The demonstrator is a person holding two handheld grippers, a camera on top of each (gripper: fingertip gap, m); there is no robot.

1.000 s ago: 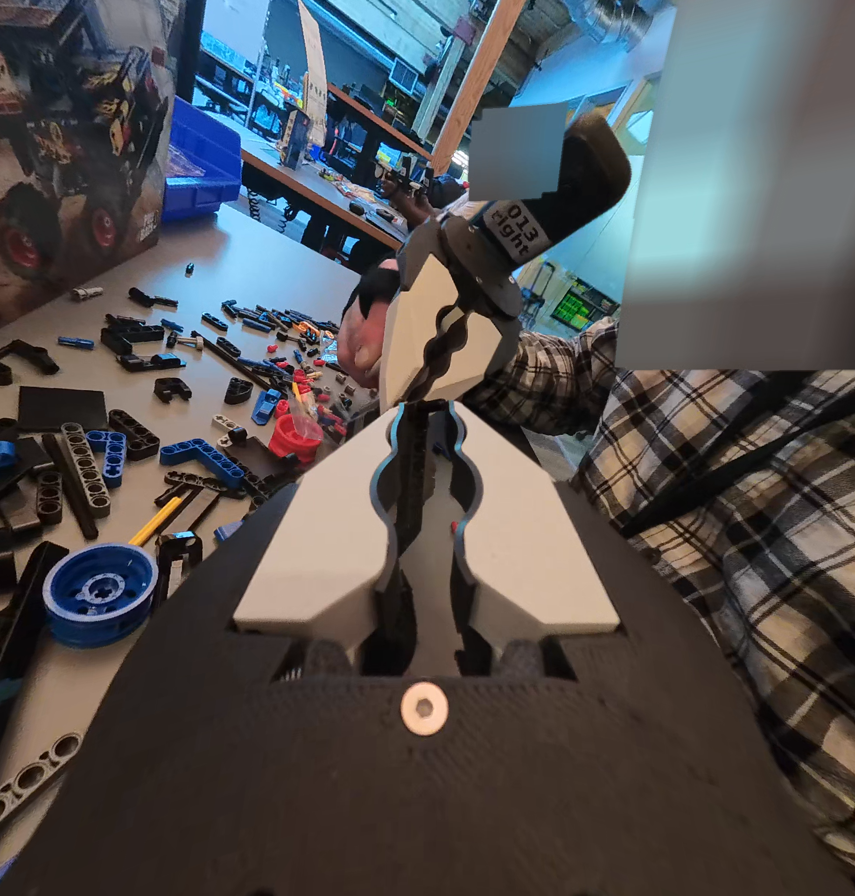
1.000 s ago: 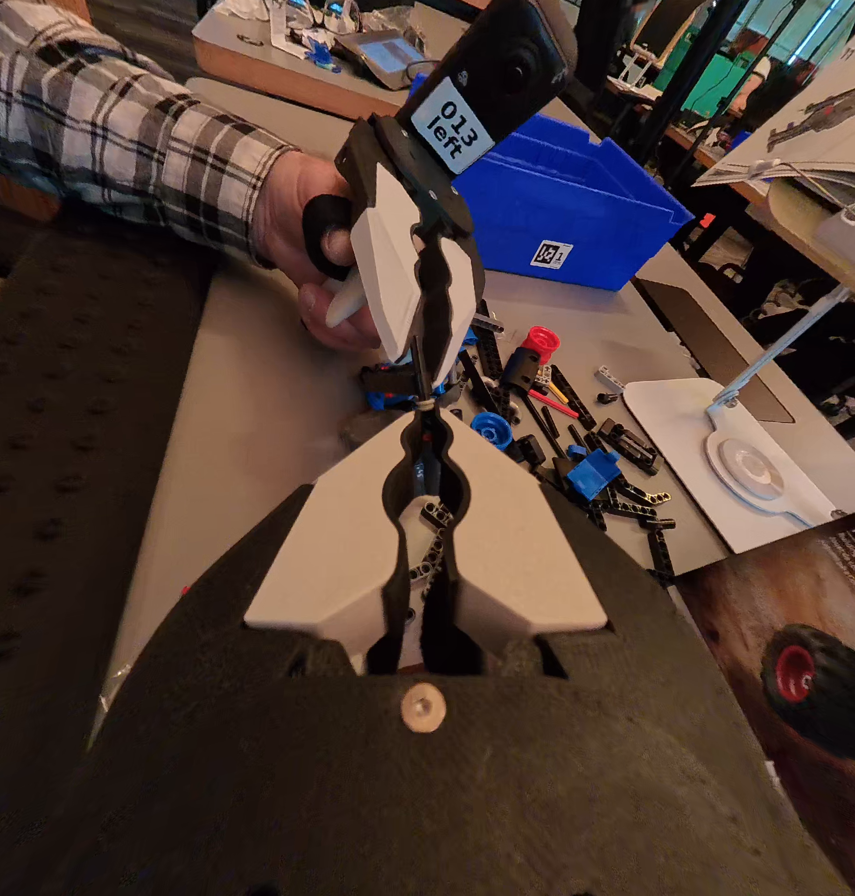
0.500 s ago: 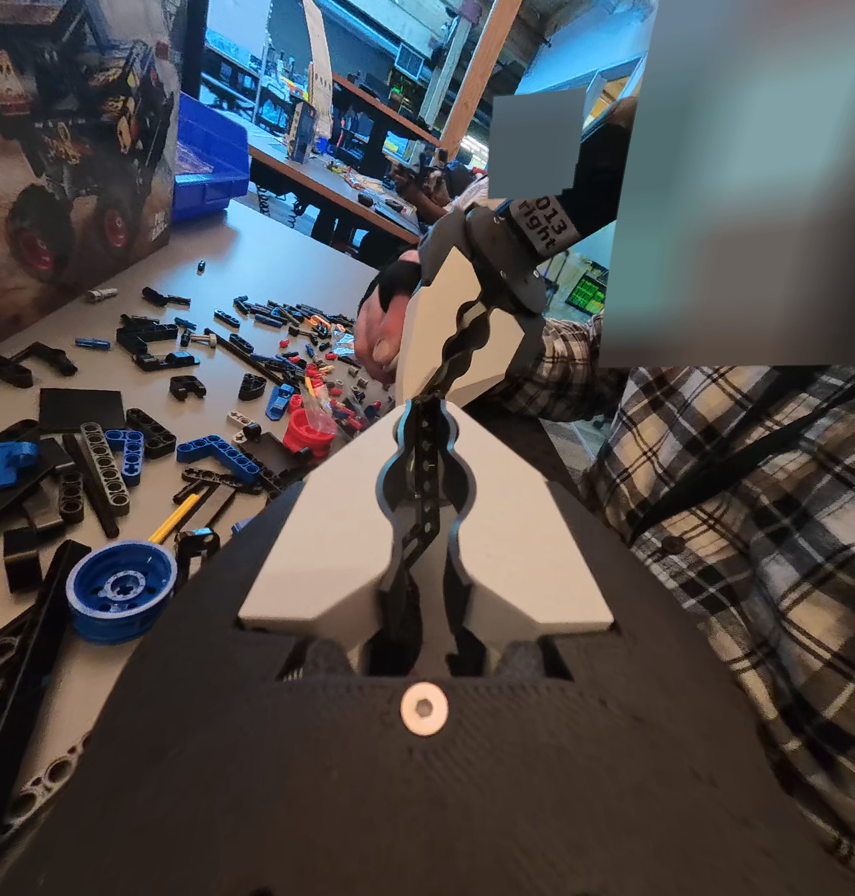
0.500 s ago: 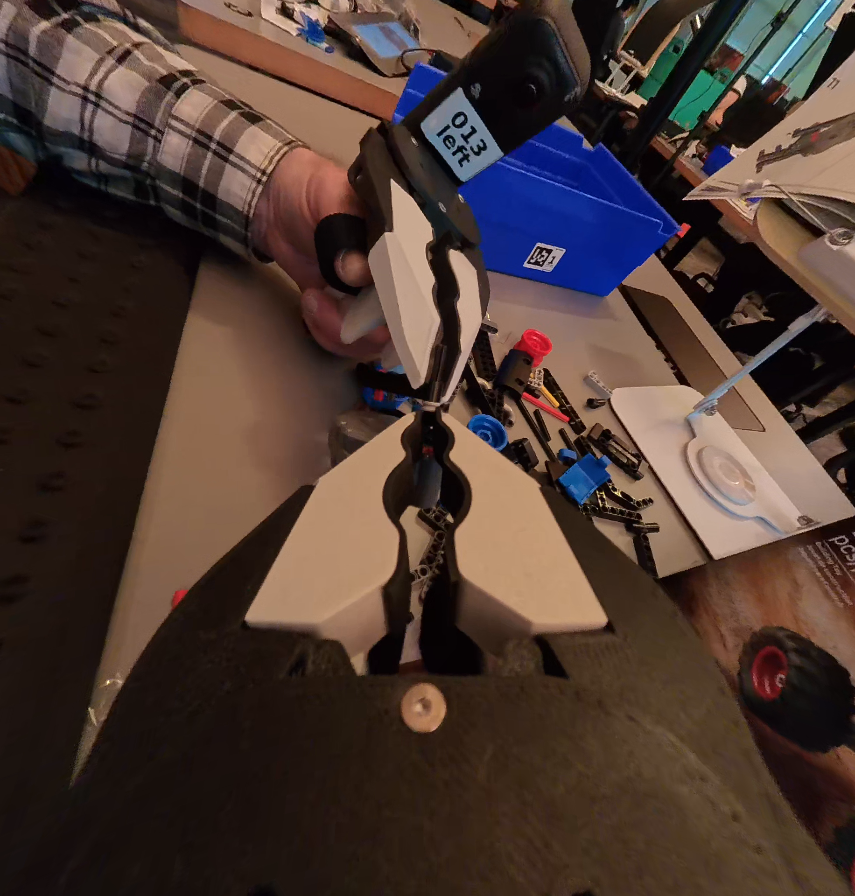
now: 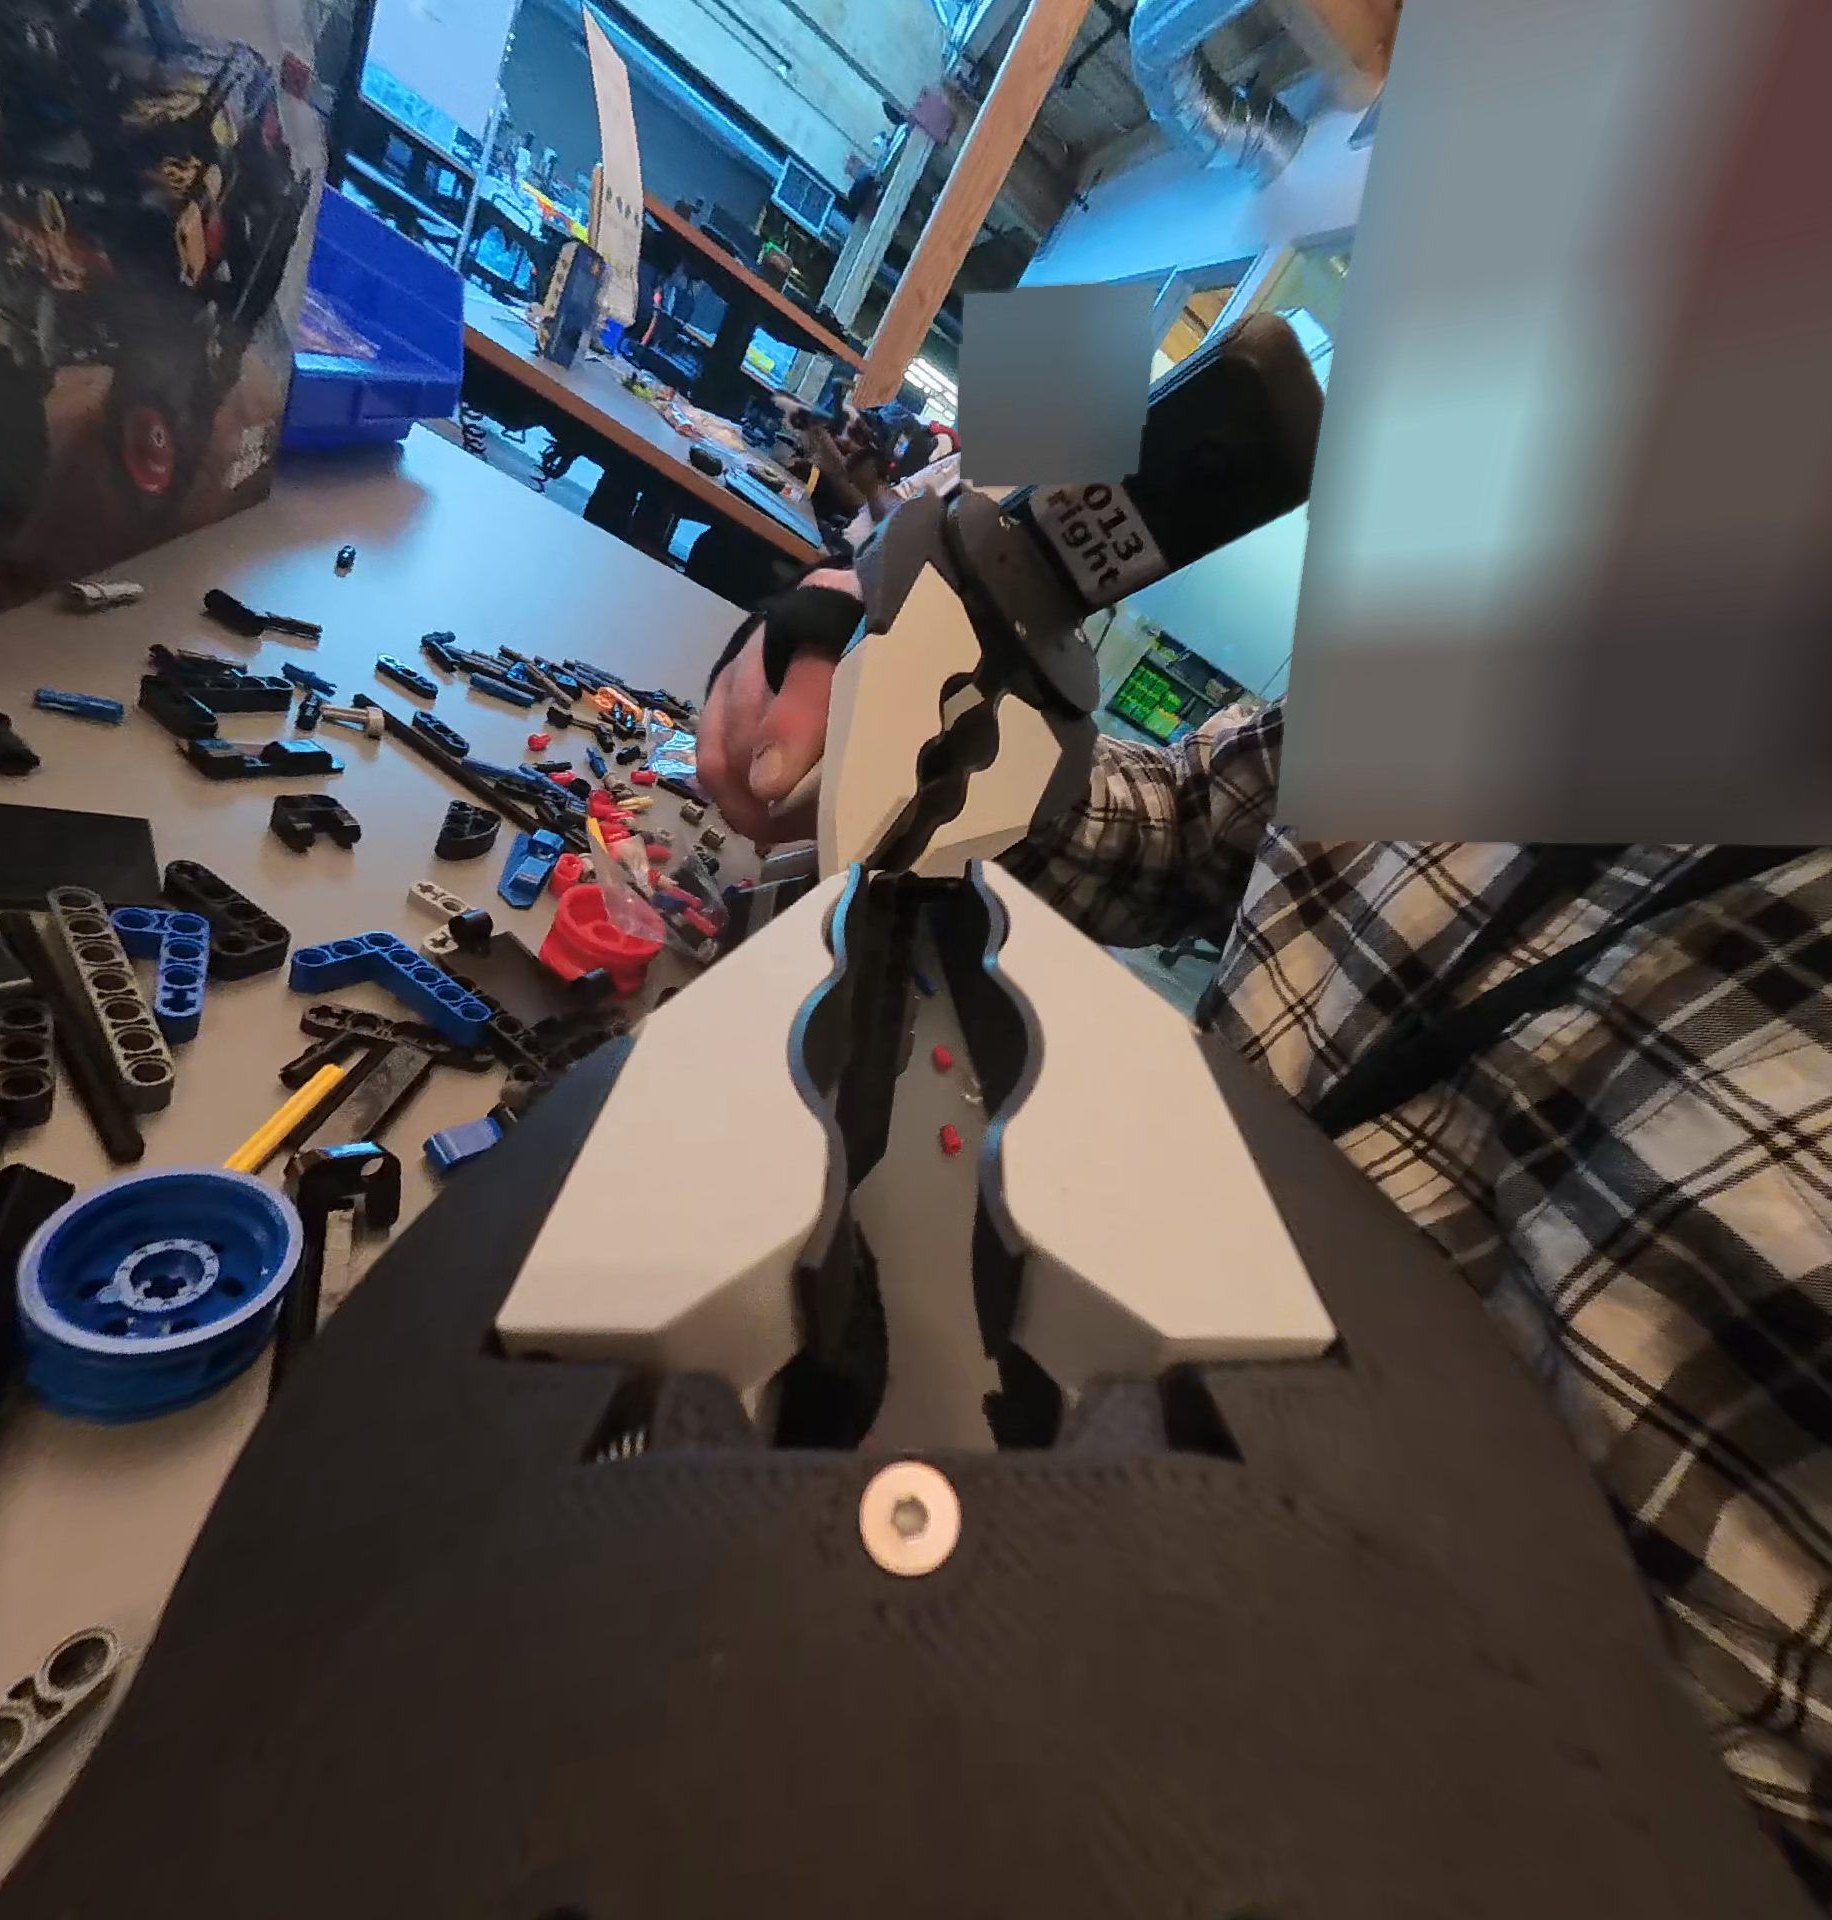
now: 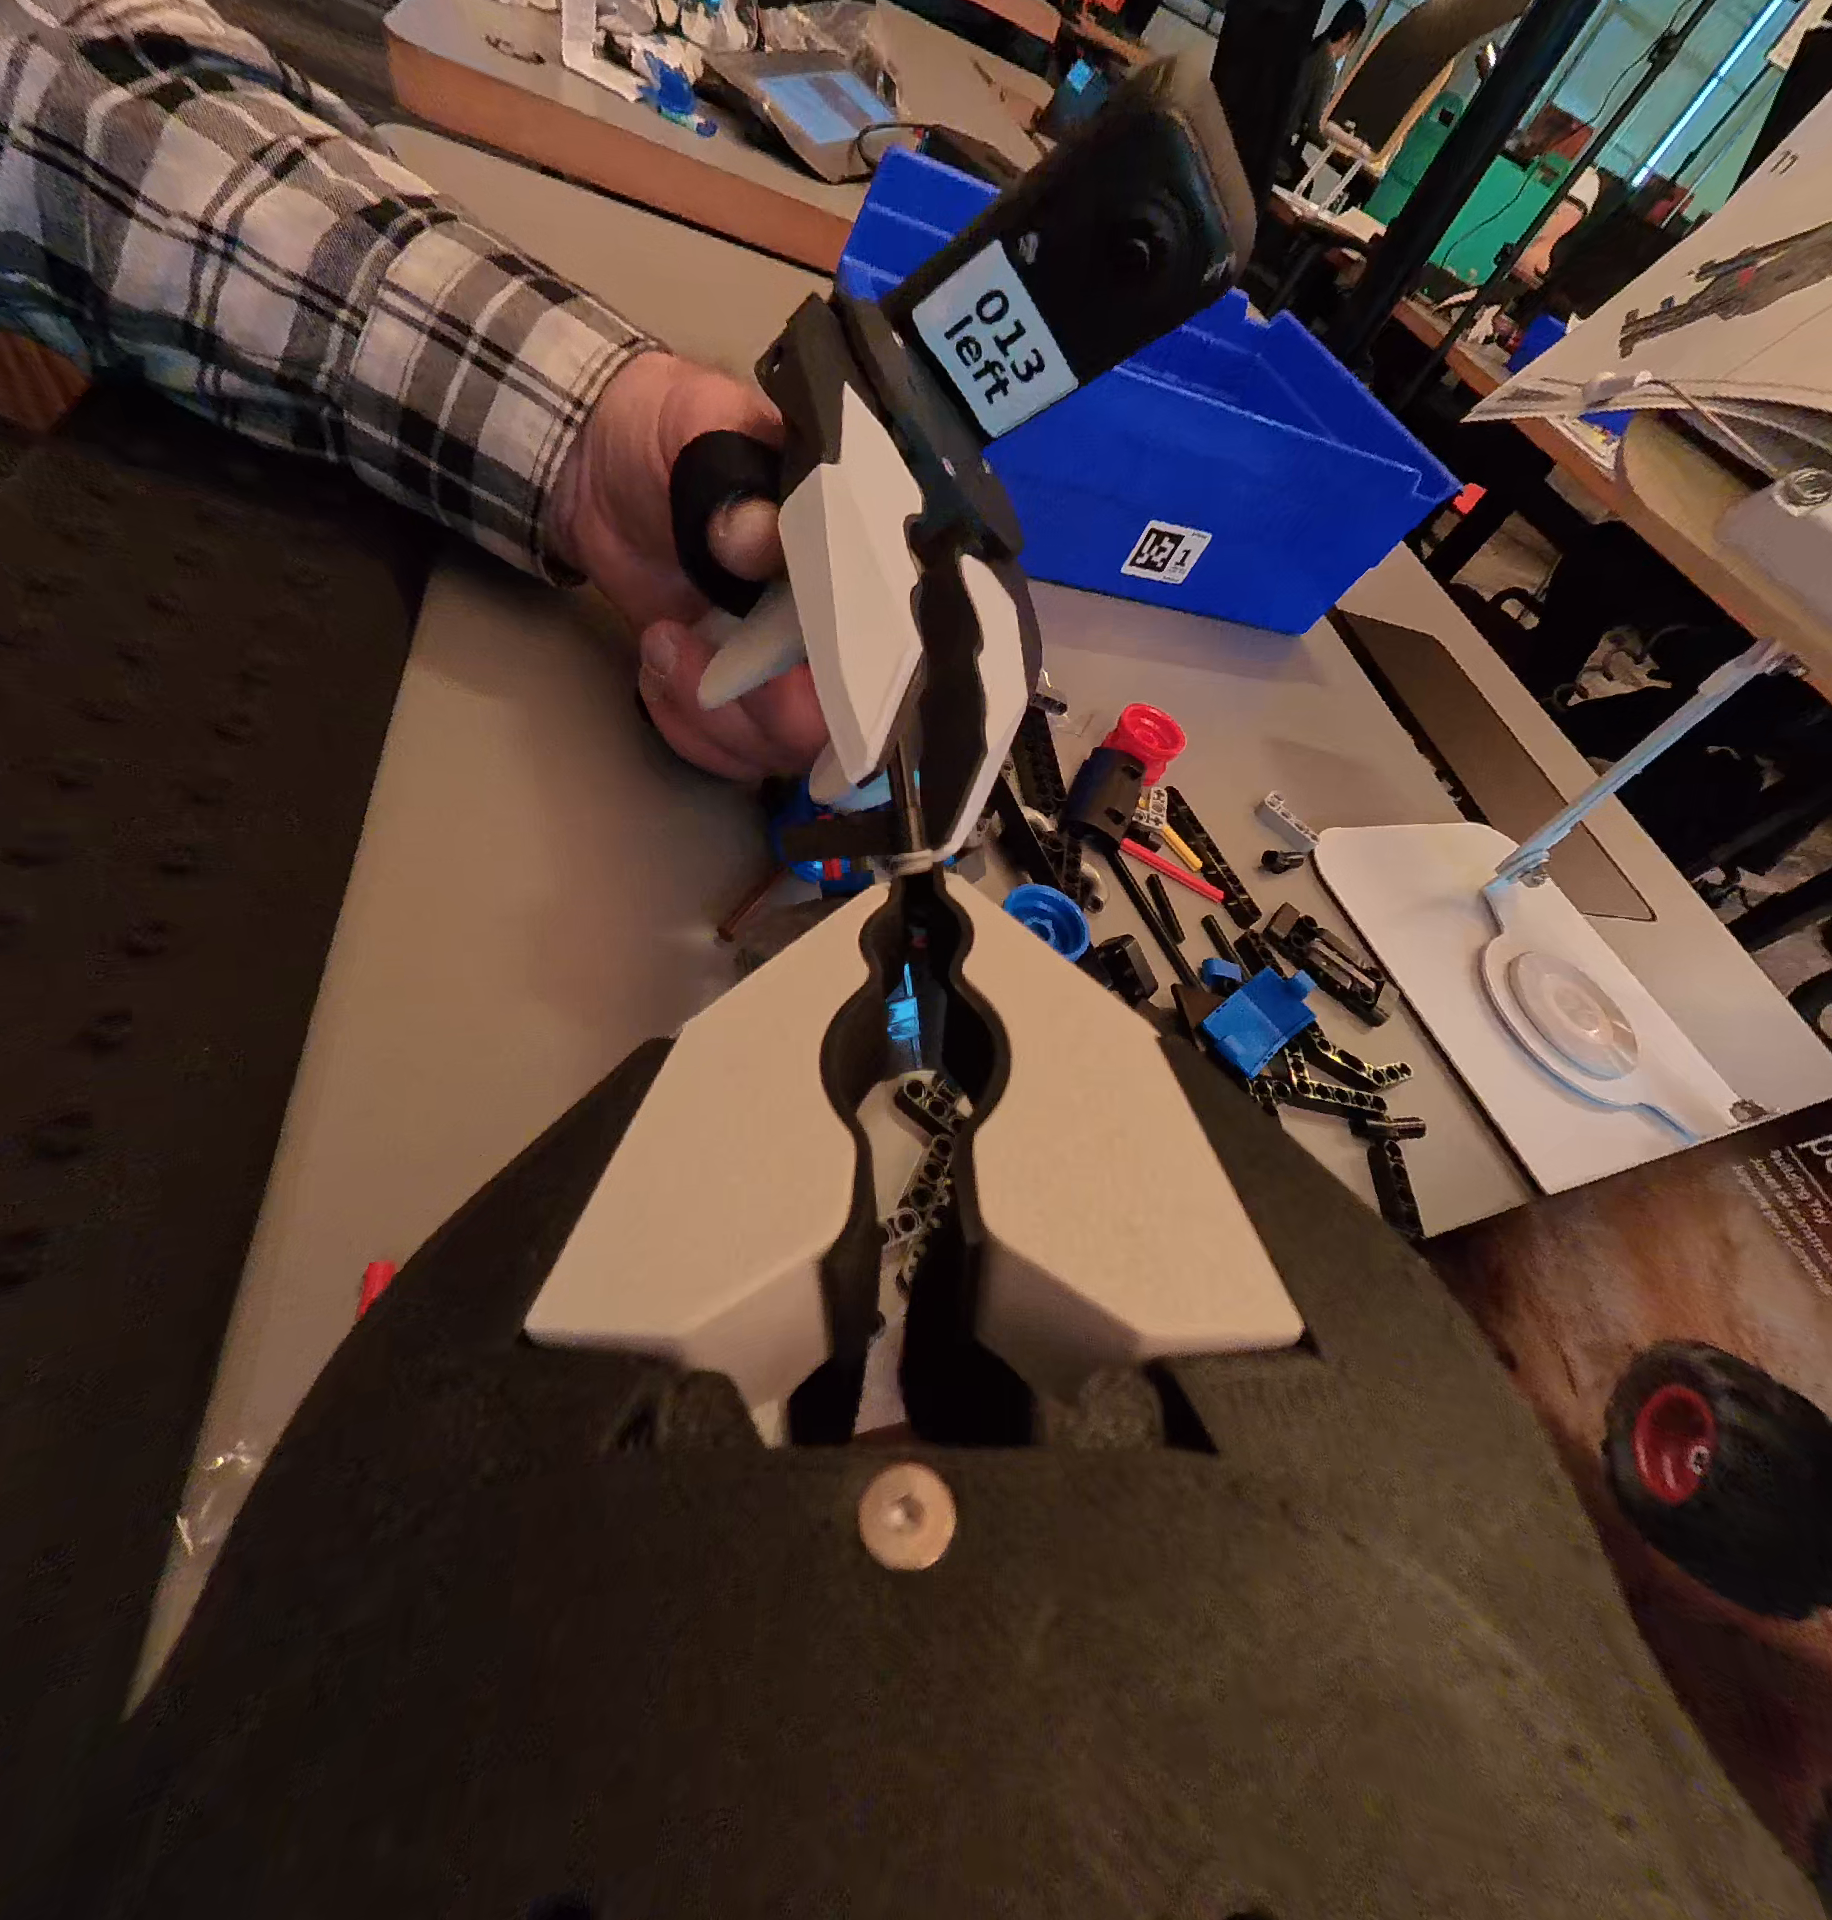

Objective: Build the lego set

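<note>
My left gripper [image 5: 912, 883] is shut on a black beam [image 5: 870, 1039] that runs edge-on along its left finger, above the table. My right gripper [image 6: 920, 896] is shut on a small dark part [image 6: 917, 940] with a bit of blue behind it. The two grippers meet tip to tip in the air. In the left wrist view the right gripper [image 5: 896, 857] comes from above. In the right wrist view the left gripper [image 6: 917, 831] holds a thin black piece with a pale band [image 6: 917, 860]. I cannot tell whether the two held parts are joined.
Loose black, blue and red parts [image 5: 392, 966] cover the grey table [image 5: 455, 540], with a blue wheel rim [image 5: 153, 1283] and a red hub [image 5: 595, 935]. A blue bin [image 6: 1203, 468], a white lamp base [image 6: 1514, 997] and the set box [image 6: 1670, 1455] stand around. A plaid-shirted person [image 5: 1514, 1143] is close on the right. Left and right tips are no more than a few centimetres apart.
The grippers stay tip to tip. The beam in my left gripper showed its holes half a second ago and is now edge-on. Both views have shifted slightly.
</note>
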